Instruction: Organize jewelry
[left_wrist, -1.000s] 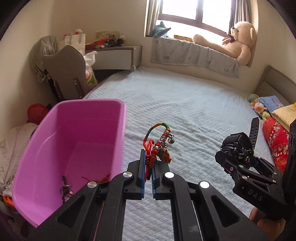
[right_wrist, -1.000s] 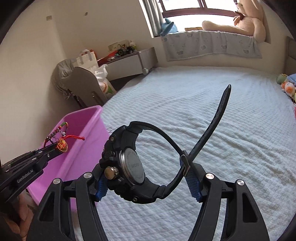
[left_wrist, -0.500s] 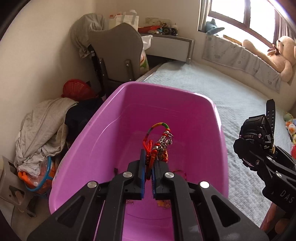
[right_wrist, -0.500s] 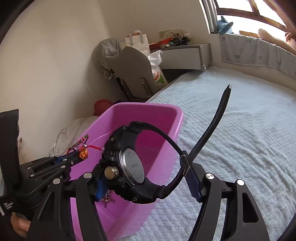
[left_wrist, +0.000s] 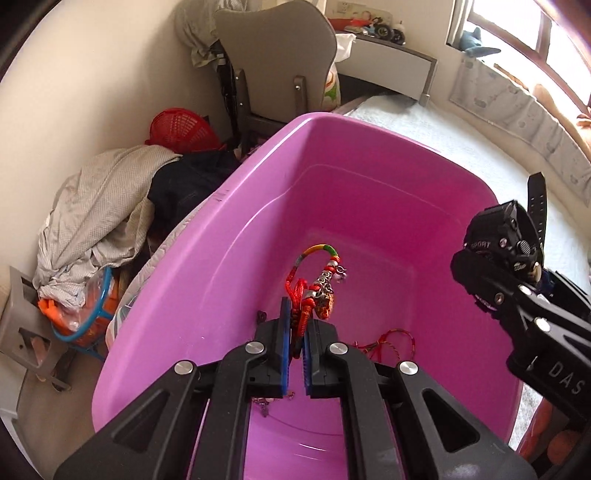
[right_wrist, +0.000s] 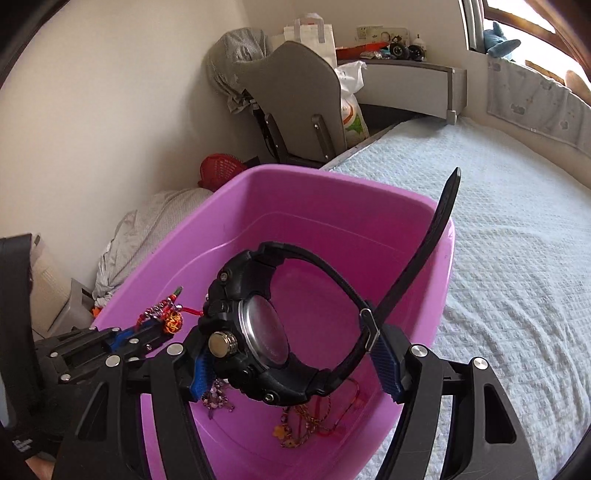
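A pink plastic bin (left_wrist: 258, 206) (right_wrist: 295, 192) stands at the bed's left edge. Over its inside my left gripper (left_wrist: 295, 332) (right_wrist: 147, 326) is shut on a red corded charm bracelet (left_wrist: 317, 288) (right_wrist: 166, 317) with silver beads. My right gripper (right_wrist: 293, 363) (left_wrist: 491, 291) holds a black sports watch (right_wrist: 258, 325) (left_wrist: 506, 236) across its case and strap, above the bin's right half. Its loose strap end (right_wrist: 439, 221) sticks up. Several small jewelry pieces lie on the bin floor, among them red cord bracelets (right_wrist: 325, 413) (left_wrist: 391, 343) and a purple beaded piece (right_wrist: 218, 397).
The pale blue quilted bed (right_wrist: 517, 258) stretches right of the bin. Left of it are a heap of clothes (left_wrist: 103, 206), a red basket (left_wrist: 181, 127), and a grey chair (left_wrist: 280, 48). A desk (right_wrist: 410, 81) and a window seat lie beyond.
Both grippers have swung left from over the bed to above the pink bin, tilting downward. The bracelet and the watch stay gripped as before.
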